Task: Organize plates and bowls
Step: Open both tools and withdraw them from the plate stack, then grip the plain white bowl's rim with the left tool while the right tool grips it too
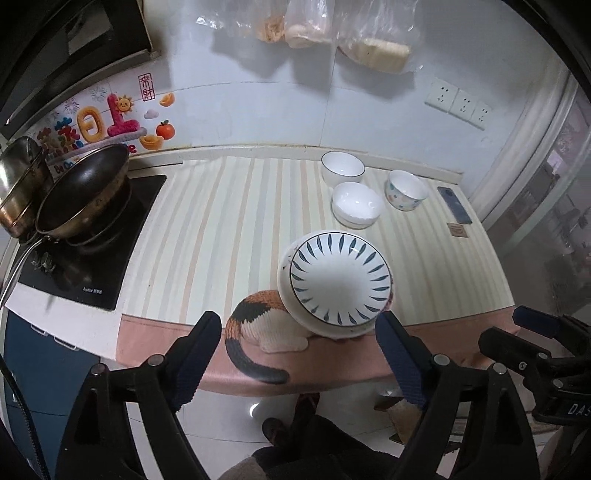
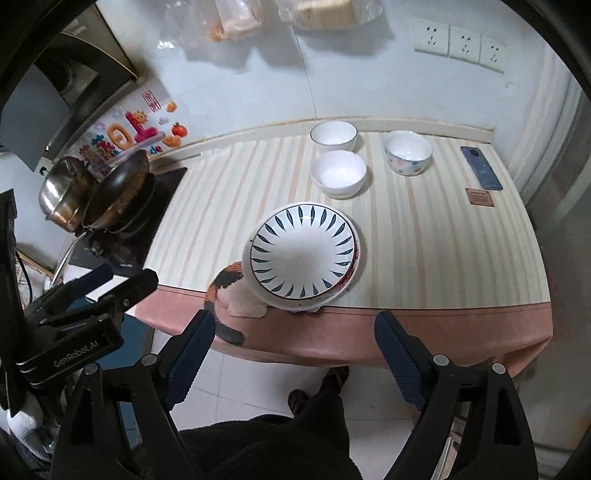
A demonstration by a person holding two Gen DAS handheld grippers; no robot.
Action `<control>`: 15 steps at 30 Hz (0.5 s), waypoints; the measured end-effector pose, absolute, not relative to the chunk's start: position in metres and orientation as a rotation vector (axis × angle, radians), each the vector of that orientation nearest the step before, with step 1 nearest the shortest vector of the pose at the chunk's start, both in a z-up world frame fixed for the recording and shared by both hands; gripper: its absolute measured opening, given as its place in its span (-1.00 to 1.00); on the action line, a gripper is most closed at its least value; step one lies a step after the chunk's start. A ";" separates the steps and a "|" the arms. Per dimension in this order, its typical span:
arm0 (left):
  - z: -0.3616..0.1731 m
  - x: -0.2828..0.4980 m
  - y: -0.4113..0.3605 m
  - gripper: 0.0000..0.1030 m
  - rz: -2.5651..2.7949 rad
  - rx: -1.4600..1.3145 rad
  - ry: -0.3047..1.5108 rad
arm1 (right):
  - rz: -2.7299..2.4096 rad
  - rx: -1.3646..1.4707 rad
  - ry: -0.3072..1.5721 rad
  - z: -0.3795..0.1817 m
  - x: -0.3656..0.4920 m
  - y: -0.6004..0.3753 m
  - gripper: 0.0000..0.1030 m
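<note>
Both wrist views angled down from counter's front edge, sharing patterned plate [image 1: 340, 277].

A home kitchen. A wok [image 1: 83, 194] and a steel pot [image 1: 20, 184] are sitting on a black cooktop [image 1: 110, 266] at the left. A counter [image 1: 229, 221] with a striped cover is carrying bowls [image 1: 356, 203] and a stack of plates [image 1: 338, 282]. Bagged food [image 1: 310, 26] is hanging on the tiled wall, beside wall sockets [image 1: 460, 103] and festive stickers [image 1: 110, 122].
</note>
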State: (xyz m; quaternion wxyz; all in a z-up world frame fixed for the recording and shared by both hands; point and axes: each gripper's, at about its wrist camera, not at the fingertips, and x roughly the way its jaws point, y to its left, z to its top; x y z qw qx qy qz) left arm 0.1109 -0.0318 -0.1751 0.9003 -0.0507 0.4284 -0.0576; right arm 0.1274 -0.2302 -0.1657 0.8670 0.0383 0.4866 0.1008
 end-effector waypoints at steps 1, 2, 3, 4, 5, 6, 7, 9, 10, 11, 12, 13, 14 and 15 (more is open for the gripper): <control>-0.174 0.107 -0.033 0.66 -0.121 -0.103 0.884 | 0.209 0.080 1.009 -0.162 0.121 -0.229 0.76; -0.172 0.102 -0.033 0.66 -0.121 -0.101 0.877 | 0.206 0.079 1.003 -0.159 0.115 -0.228 0.76; -0.171 0.099 -0.033 0.66 -0.121 -0.099 0.874 | 0.207 0.081 0.997 -0.156 0.108 -0.227 0.76; -0.171 0.096 -0.033 0.66 -0.125 -0.101 0.873 | 0.207 0.080 0.991 -0.154 0.103 -0.226 0.76; -0.170 0.093 -0.034 0.66 -0.129 -0.103 0.874 | 0.201 0.075 0.984 -0.152 0.098 -0.225 0.76; -0.170 0.090 -0.035 0.66 -0.130 -0.103 0.873 | 0.197 0.070 0.979 -0.150 0.095 -0.224 0.76; -0.169 0.088 -0.036 0.66 -0.131 -0.101 0.871 | 0.196 0.070 0.975 -0.149 0.093 -0.224 0.76; -0.168 0.086 -0.039 0.66 -0.132 -0.094 0.868 | 0.190 0.085 0.969 -0.148 0.089 -0.227 0.77; -0.168 0.085 -0.040 0.66 -0.133 -0.096 0.867 | 0.189 0.093 0.969 -0.148 0.089 -0.230 0.77; -0.168 0.085 -0.041 0.66 -0.132 -0.098 0.867 | 0.186 0.100 0.970 -0.149 0.089 -0.232 0.77; -0.167 0.086 -0.043 0.66 -0.130 -0.099 0.866 | 0.183 0.107 0.969 -0.149 0.089 -0.235 0.77; -0.166 0.089 -0.045 0.66 -0.128 -0.101 0.865 | 0.182 0.115 0.970 -0.149 0.091 -0.239 0.77; -0.165 0.090 -0.045 0.66 -0.126 -0.102 0.863 | 0.182 0.124 0.971 -0.149 0.093 -0.242 0.77; -0.164 0.094 -0.047 0.66 -0.119 -0.103 0.858 | 0.183 0.131 0.971 -0.149 0.097 -0.246 0.77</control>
